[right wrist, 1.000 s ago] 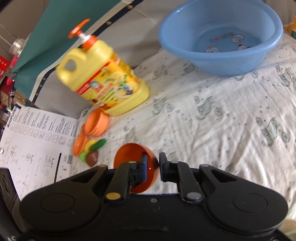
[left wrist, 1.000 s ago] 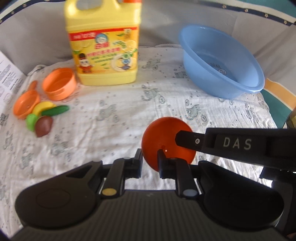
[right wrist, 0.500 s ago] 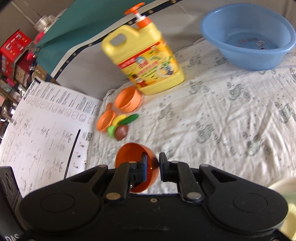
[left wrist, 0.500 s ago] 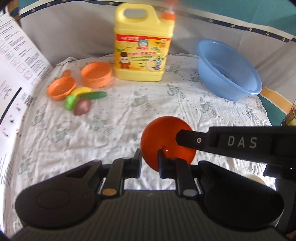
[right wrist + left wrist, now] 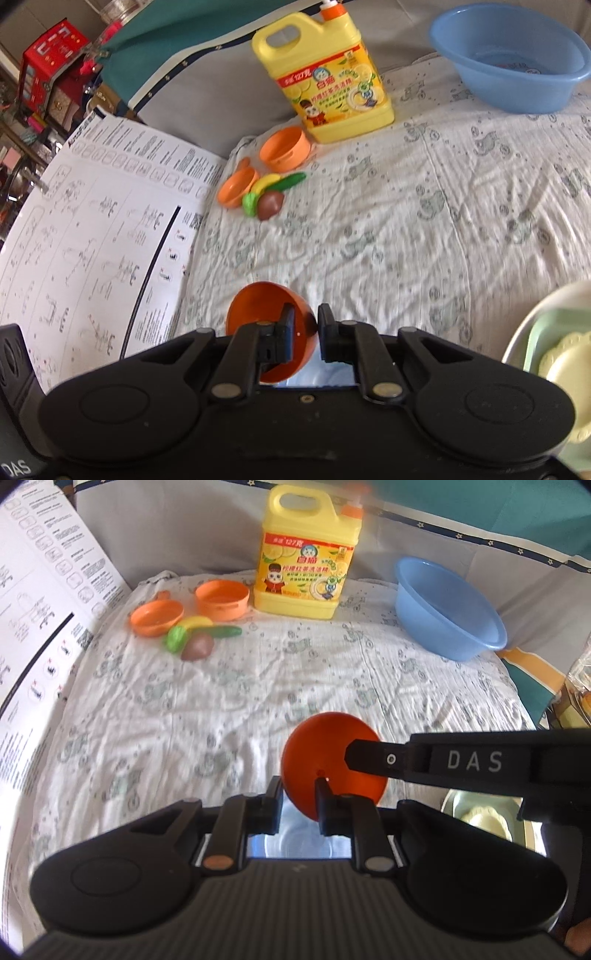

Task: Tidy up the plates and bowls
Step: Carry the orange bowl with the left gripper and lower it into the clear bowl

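Observation:
An orange bowl [image 5: 325, 749] hangs tilted above the patterned cloth, held by both grippers at once. My left gripper [image 5: 300, 801] is shut on its near rim. In the left wrist view a black finger [image 5: 373, 757] of the right gripper reaches in from the right onto the bowl. In the right wrist view my right gripper [image 5: 306, 328] is shut on the orange bowl [image 5: 258, 306], one finger inside and one outside its wall. A small orange pot [image 5: 221, 600] and an orange pan [image 5: 157, 616] sit at the far left.
Toy vegetables [image 5: 197, 638] lie by the pan. A yellow detergent jug [image 5: 308, 557] stands at the back, a blue basin [image 5: 448, 609] at the far right. A printed paper sheet [image 5: 92, 229] borders the left. A pale tray [image 5: 532, 332] with cream plates [image 5: 565, 365] is at the near right.
Both grippers drew back together with the orange bowl, so the jug, basin and toys look farther off. The pale tray with plates came into view at the lower right.

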### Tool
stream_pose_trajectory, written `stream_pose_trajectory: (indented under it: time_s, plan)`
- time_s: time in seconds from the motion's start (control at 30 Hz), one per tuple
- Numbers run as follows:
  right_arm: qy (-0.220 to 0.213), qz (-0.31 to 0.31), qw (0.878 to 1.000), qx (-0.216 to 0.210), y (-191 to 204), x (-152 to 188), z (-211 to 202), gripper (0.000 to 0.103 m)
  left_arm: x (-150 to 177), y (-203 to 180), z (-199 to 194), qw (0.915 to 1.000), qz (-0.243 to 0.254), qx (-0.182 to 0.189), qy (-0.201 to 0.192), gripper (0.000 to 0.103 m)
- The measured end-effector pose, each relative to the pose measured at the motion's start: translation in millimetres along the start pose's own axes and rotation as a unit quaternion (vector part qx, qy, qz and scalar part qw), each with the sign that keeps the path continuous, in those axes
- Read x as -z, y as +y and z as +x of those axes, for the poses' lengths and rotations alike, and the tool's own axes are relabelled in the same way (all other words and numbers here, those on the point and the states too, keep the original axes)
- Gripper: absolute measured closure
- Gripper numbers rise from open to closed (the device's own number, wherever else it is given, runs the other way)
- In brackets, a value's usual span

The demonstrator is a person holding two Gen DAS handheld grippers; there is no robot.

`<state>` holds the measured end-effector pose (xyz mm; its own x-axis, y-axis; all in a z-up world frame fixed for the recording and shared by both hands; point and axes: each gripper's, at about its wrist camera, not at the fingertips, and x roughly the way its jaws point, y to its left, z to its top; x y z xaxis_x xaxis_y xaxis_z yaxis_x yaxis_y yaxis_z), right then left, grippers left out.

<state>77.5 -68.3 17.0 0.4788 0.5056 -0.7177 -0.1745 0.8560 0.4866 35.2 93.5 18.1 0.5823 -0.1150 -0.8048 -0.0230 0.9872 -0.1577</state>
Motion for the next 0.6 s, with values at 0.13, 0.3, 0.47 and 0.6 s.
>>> stream_pose_trajectory:
  time_s: [0.13,0.3,0.47,0.6]
  plan:
    - [0.01,-0.006,1.0,0.001,-2,15,-2,0.09,16,1,-4,1.0,0.003,0.002,0.004,0.086]
    - [0.021,-0.004,1.0,0.007,-8,29,0,0.09,31,-1,-2,0.9999,0.01,0.003,0.011,0.086]
    - [0.032,-0.001,0.999,0.016,-15,35,3,0.09,37,-5,4,0.9997,0.016,0.004,0.019,0.085]
    - [0.036,0.001,0.999,0.018,-16,34,6,0.09,39,-5,9,0.9995,0.019,0.002,0.023,0.085]
